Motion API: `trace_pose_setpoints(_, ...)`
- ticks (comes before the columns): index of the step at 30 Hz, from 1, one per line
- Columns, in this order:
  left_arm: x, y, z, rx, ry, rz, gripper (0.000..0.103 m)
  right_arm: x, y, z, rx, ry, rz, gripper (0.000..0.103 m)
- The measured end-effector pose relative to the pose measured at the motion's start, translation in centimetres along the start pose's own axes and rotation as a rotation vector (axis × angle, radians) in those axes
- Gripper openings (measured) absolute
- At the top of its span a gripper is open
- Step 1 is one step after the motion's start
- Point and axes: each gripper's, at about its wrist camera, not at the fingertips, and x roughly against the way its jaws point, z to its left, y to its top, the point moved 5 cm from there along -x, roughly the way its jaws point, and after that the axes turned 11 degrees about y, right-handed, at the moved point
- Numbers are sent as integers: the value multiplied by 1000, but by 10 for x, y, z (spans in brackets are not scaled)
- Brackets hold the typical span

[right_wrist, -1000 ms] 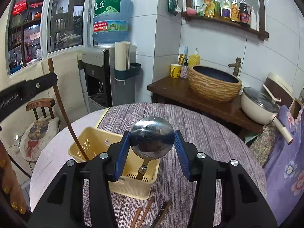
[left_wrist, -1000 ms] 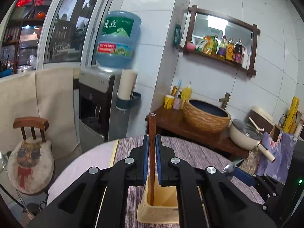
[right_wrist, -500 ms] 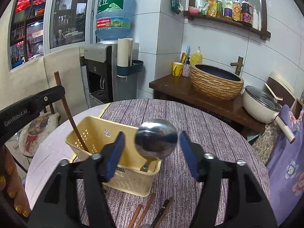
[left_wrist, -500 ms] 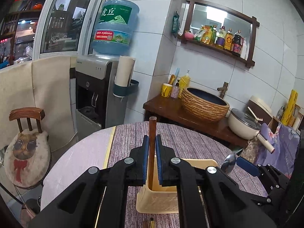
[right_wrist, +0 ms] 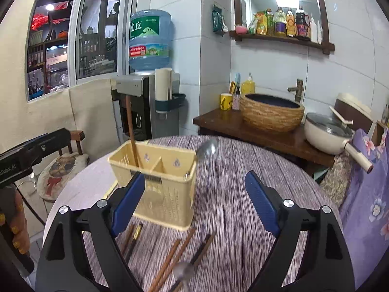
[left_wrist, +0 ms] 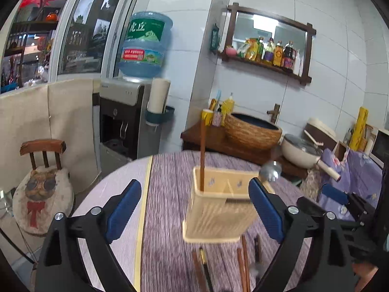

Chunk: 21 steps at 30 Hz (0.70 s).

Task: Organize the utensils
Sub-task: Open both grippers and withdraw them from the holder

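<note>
A cream slotted utensil basket [left_wrist: 216, 209] [right_wrist: 158, 182] stands on the round table. One brown chopstick [left_wrist: 202, 153] [right_wrist: 132, 133] stands upright in its left compartment. A metal spoon [left_wrist: 269, 170] [right_wrist: 206, 149] leans out of its right compartment. My left gripper [left_wrist: 194, 209] is open and empty, in front of the basket. My right gripper [right_wrist: 194, 202] is open and empty, just to the basket's right. Several brown chopsticks [right_wrist: 170, 260] [left_wrist: 243, 262] and another spoon [right_wrist: 183, 270] lie loose on the table in front of the basket.
The table has a purple striped cloth [right_wrist: 243, 182]. Behind it stand a wooden counter with a woven basin [right_wrist: 271, 114], a lidded pan [right_wrist: 328, 133], a water dispenser [right_wrist: 148, 97] and a chair with a cat cushion [left_wrist: 41, 192]. A floral cloth [right_wrist: 364, 194] lies at right.
Both grippers have opened and drawn back. The left one has let go of the chopstick, which now stands in the basket. The right one has let go of the spoon, which now leans in the basket.
</note>
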Motion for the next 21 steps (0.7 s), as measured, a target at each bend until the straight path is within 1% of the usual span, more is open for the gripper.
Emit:
trace_pose_setpoints(5, -1, -46, 17, 9, -11, 121, 94, 13, -45, -17, -56, 3, 88, 84)
trace_pose_setpoints(9, -4, -81, 20, -39, 7, 191, 94, 14, -84, -31, -98, -12, 178, 83)
trace_pose_setpoints(10, -3, -88, 21, -44, 8, 202, 92, 14, -92, -34, -107, -15, 194, 80)
trace_pose_setpoints(12, -2, -101, 22, -59, 5, 222, 84, 13, -106, -37, -118, -15, 226, 75)
trace_pose_setpoints(13, -3, -107, 22, -68, 4, 237, 82, 13, -113, -38, -122, -13, 242, 74)
trace_pose_setpoints(15, -5, -119, 22, -74, 4, 267, 72, 10, -125, -36, -125, 5, 271, 71)
trace_pose_setpoints(17, -6, -128, 21, -78, 3, 294, 66, 5, -133, -31, -119, 24, 291, 70)
trace_pose_setpoints(19, -6, -136, 21, -81, -1, 309, 64, -2, -137, -21, -100, 53, 309, 70)
trace_pose_setpoints(21, -6, -141, 21, -81, 1, 320, 62, -11, -140, -9, -43, 49, 330, 70)
